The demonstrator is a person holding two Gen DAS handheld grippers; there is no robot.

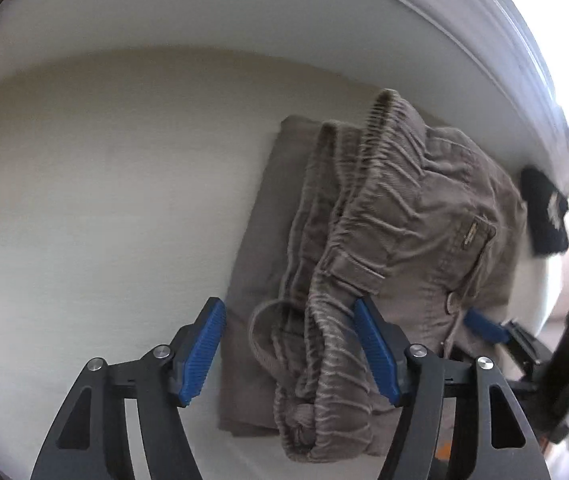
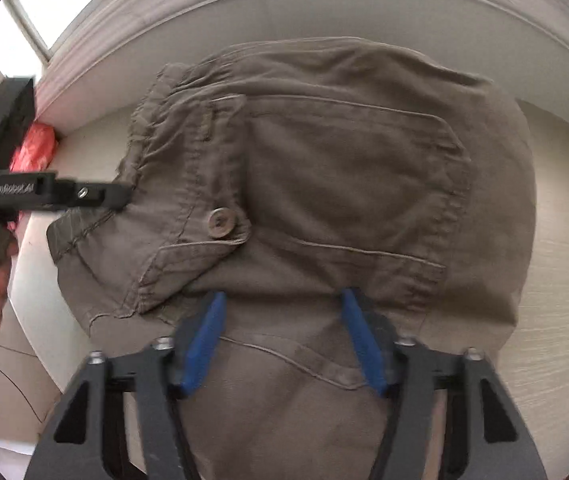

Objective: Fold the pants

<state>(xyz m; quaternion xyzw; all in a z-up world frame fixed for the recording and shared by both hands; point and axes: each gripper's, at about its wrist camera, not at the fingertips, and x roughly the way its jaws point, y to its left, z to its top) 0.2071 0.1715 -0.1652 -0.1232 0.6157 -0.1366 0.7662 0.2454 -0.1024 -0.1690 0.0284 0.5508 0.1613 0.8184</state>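
The left tongs [image 1: 290, 350] stand spread wide, the elastic waistband [image 1: 368, 184] of the pants [image 1: 384, 240] bunched between the blue pads without being pinched. The right tongs [image 2: 282, 338] are spread too, their pads pushed into the fabric just below the buttoned pocket [image 2: 220, 222]. The brown pants lie folded on the pale worktop [image 1: 104, 200]. At three o'clock of the pile in the left wrist view sits a black object [image 1: 546, 216].
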